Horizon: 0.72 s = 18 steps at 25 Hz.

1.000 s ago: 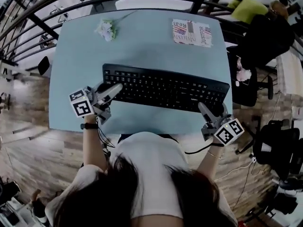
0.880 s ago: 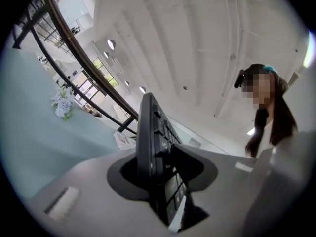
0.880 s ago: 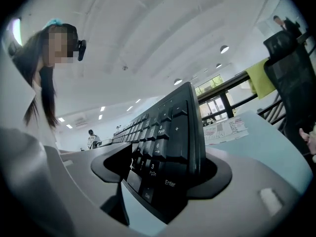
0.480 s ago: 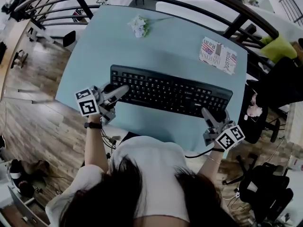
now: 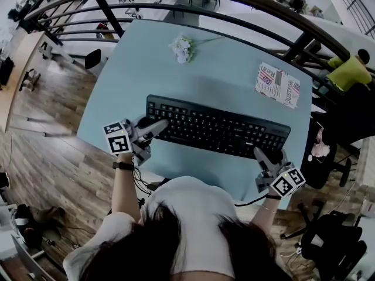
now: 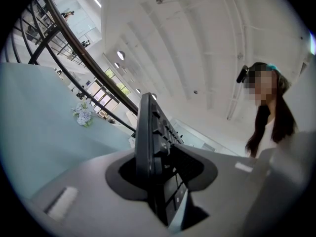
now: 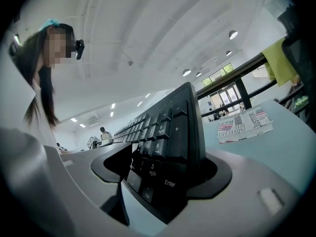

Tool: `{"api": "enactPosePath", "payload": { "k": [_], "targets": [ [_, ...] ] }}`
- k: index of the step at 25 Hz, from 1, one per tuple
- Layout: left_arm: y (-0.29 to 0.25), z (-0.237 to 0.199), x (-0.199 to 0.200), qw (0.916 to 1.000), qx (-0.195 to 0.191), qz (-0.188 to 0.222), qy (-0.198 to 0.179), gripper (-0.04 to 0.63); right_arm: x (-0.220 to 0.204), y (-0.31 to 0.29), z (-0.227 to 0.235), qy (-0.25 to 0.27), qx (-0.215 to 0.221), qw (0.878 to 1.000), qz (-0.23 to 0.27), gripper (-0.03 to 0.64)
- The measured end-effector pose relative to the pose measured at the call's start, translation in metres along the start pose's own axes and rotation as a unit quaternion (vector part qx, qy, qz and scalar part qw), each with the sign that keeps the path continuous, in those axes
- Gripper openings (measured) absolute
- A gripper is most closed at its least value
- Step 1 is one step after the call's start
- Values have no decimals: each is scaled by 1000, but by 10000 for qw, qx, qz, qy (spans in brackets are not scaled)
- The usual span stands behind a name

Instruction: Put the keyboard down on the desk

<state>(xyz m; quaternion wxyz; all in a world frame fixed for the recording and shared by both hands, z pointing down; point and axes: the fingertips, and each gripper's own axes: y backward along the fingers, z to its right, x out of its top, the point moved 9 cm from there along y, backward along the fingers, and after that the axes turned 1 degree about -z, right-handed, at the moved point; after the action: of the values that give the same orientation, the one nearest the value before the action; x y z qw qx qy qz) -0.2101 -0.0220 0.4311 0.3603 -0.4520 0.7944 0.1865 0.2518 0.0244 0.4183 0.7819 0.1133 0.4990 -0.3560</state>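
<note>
Black plastic fills both gripper views: the keyboard (image 5: pixel 218 130) lies across the near half of the pale blue desk (image 5: pixel 217 69), held at both ends. In the head view, the left gripper (image 5: pixel 159 124) covers the keyboard's left end and its marker cube hangs past the desk's edge. The person's hair (image 5: pixel 176 244) hides the desk's near edge in the middle, and the right gripper (image 5: pixel 262 155) covers the near right corner. From above, the underside is hidden, so I cannot tell whether the keyboard rests on the desk or hangs just over it.

The left gripper view settles the grip there: the keyboard's end (image 6: pixel 148 142) stands edge-on between the grey jaws of the left gripper (image 6: pixel 163 181), which are closed on it. White flowers (image 6: pixel 83 115) lie well beyond on the desk, small and blurred; the head view places them (image 5: pixel 183 47) near the far edge.

The right gripper view shows the number-pad end (image 7: pixel 168 137), the Enter key readable, clamped between the jaws of the right gripper (image 7: pixel 158 181). A printed booklet (image 7: pixel 245 124) lies flat beyond, at the far right corner in the head view (image 5: pixel 279 85). Only the head view shows the dark railing (image 5: pixel 234 25) curving behind the desk.
</note>
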Motion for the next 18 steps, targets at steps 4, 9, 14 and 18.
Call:
{"api": "enactPosePath", "payload": {
  "k": [4, 9, 14, 18],
  "targets": [
    [-1, -4, -1, 10000, 2, -23, 38, 196, -1, -2, 1, -21, -33, 10000, -23, 319],
    [-3, -9, -3, 9999, -2, -58, 88, 196, -4, -2, 1, -68, -100, 9999, -72, 319],
    [-8, -12, -7, 9998, 34, -141, 118, 196, -11, 0, 5, -157, -204, 9996, -106, 322],
    [-8, -22, -12, 9996, 150, -159, 162, 196, -19, -5, 9, -201, -279, 9993, -167, 324]
  ]
}}
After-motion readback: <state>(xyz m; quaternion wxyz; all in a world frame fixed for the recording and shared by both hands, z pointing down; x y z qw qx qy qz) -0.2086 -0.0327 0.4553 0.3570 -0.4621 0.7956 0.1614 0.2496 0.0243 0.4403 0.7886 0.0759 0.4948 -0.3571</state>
